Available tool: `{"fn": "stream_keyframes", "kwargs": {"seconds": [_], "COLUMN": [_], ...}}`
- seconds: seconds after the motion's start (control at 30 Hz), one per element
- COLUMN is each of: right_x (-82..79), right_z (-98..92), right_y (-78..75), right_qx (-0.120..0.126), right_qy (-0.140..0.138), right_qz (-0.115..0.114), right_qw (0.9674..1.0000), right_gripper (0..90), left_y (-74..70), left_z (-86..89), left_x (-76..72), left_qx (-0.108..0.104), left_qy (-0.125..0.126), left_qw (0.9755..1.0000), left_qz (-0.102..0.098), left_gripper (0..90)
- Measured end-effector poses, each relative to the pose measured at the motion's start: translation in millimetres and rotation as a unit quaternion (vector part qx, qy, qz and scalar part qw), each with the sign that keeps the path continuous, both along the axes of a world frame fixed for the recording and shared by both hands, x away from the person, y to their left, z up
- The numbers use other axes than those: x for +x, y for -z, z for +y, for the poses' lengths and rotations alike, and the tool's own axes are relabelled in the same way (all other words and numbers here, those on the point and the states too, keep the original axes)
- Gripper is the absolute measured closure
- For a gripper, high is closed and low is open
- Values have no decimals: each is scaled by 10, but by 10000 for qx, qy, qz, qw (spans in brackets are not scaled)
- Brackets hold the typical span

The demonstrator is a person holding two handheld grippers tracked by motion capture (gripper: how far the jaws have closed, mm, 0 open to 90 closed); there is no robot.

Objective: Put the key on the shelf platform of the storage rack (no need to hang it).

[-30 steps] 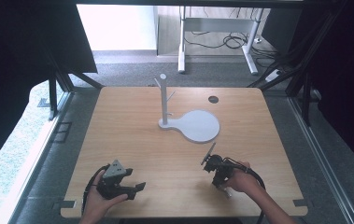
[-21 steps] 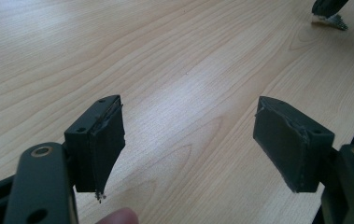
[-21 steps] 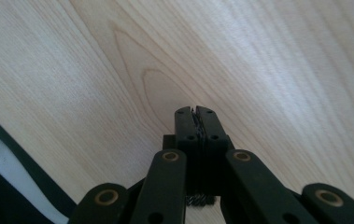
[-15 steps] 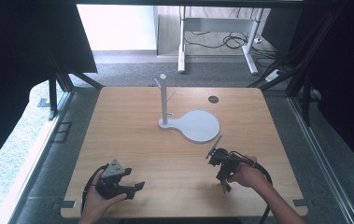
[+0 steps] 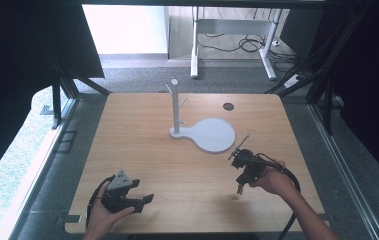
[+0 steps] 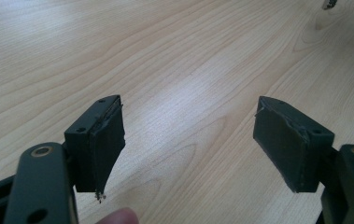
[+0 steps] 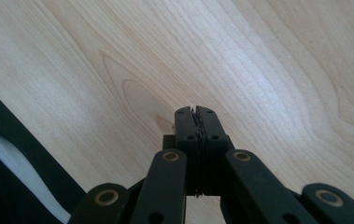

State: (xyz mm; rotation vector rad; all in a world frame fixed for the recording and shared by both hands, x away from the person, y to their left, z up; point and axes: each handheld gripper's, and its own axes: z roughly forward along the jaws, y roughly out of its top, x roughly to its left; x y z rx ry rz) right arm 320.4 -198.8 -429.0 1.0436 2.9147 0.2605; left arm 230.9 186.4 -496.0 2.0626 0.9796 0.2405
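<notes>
The right gripper has its jaws pressed together with nothing between them and points down at the bare table. The left gripper rests near the front edge, jaws wide apart and empty. The white stand on its round base is just beyond the right gripper. If that hand swings forward carelessly, I think it may hit the base and tip the thin post.

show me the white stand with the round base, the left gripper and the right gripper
white stand (image 5: 175,107), high view, on its upright post
left gripper (image 6: 188,140), left gripper view, midway between its open jaws
right gripper (image 7: 196,112), right gripper view, at its shut jaw tips
</notes>
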Motion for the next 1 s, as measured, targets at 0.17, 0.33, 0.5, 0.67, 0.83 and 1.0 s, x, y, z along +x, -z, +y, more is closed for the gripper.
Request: {"fn": "stream_keyframes", "kwargs": {"seconds": [0.17,0.33,0.5,0.67,0.83,1.0], "right_x": [18,39,65,107,162,208], "right_z": [-18,-30,-38,-34,-29,-11], "right_y": [-71,-115,-159,-225,-276,-305], "right_qx": [61,94,130,166,151,173], "right_qy": [14,14,32,24,15,6], "right_qz": [-63,-105,-140,-190,-219,-229], "right_qw": [10000,9999,9998,9997,9996,9996], "right_gripper": [900,900,900,900,900,900], "left_y": [-2,-26,-21,-12,-16,-16], "left_z": [3,11,6,-2,-11,-6], "left_x": [-1,-13,-11,-8,-13,-14], "left_qx": [-3,-75,-41,-35,-89,-84], "left_qy": [2,53,55,44,60,49], "left_qw": [10000,9999,10000,10000,9999,10000], "left_qz": [-9,-57,-51,-31,-8,-12], "left_gripper": [250,247,247,248,249,249]}}
